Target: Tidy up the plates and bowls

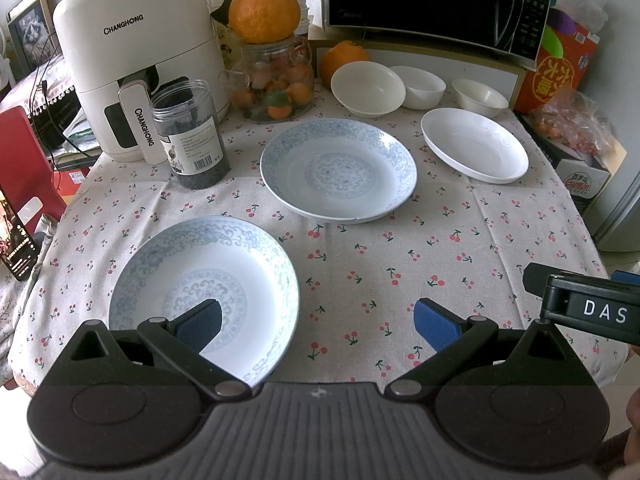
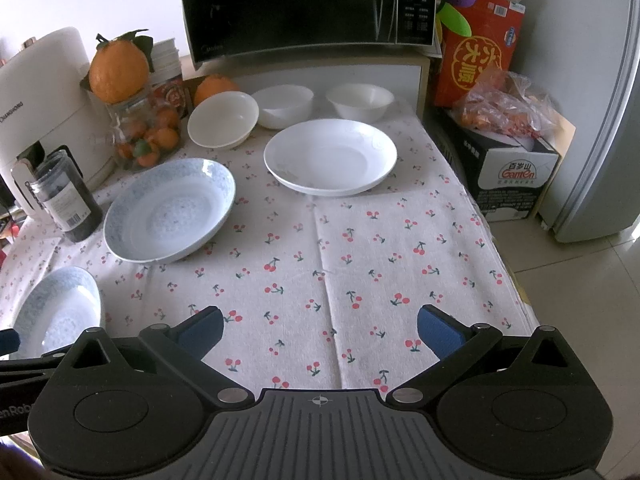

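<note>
Two blue-patterned plates lie on the cherry-print tablecloth: a near one (image 1: 204, 292) (image 2: 56, 312) and a far one (image 1: 338, 170) (image 2: 170, 210). A plain white plate (image 1: 474, 144) (image 2: 330, 156) lies at the right. Three white bowls stand in a row at the back: left (image 1: 368, 86) (image 2: 222, 120), middle (image 1: 422, 86) (image 2: 284, 106), right (image 1: 480, 98) (image 2: 360, 100). My left gripper (image 1: 318, 320) is open and empty, its left finger above the near blue plate. My right gripper (image 2: 320, 330) is open and empty above bare cloth.
A white air fryer (image 1: 136, 64), a dark jar (image 1: 192, 136) and a glass jar of oranges (image 1: 276, 80) stand at the back left. A microwave (image 1: 436, 0) sits behind the bowls. Boxes (image 2: 516, 168) and a fridge (image 2: 600, 120) are beyond the table's right edge.
</note>
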The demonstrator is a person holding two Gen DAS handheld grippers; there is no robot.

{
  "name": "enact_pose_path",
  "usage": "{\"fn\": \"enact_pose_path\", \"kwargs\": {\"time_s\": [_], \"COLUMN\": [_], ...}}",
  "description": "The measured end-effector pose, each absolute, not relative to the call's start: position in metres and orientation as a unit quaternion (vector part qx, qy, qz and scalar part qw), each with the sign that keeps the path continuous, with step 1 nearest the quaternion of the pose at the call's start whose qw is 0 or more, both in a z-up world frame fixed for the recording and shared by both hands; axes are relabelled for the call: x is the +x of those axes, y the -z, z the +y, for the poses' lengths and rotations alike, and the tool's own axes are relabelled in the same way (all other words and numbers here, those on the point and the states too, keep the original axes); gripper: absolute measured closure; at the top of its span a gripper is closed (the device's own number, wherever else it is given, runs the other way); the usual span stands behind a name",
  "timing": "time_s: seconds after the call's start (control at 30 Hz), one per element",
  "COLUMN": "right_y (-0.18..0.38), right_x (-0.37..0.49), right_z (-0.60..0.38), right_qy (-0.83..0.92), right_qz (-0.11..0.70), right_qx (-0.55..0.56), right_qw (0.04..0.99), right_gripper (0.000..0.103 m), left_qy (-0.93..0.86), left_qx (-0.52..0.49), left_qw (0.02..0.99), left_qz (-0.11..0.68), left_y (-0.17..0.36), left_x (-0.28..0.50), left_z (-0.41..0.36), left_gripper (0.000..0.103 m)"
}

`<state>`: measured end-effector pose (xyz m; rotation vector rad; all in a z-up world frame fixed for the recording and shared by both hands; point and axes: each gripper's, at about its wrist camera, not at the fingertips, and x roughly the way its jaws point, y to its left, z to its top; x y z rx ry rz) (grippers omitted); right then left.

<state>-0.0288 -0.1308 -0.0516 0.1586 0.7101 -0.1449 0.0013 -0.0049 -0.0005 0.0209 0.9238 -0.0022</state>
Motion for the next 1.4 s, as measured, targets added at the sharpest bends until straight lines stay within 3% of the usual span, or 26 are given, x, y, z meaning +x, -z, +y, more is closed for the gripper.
{"fn": "enact_pose_path", "kwargs": {"time_s": [0.53, 0.97, 1.4], "right_y": [0.049, 0.027, 0.054], "right_x": [-0.021, 0.021, 0.091], "right_z": [-0.136, -0.141, -0.153], "right_qy": [0.079, 0.024, -0.033], "right_qz": [0.362, 0.412, 0.43], "right_qx": [0.072, 0.092, 0.187], "right_qw": [0.926, 0.906, 0.883], "right_gripper": [0.0, 0.0, 0.0], "left_qy": [0.005, -0.009, 0.027], "left_qx": [0.0, 0.049, -0.003], "left_qw": [0.889, 0.893, 0.89], "left_qz": [0.458, 0.447, 0.455], "left_y": [0.002, -0.013, 0.009], "left_x": [0.009, 0.042, 0.104], "left_z": [0.003, 0.007, 0.031], "left_gripper": [0.0, 0.0, 0.004]}}
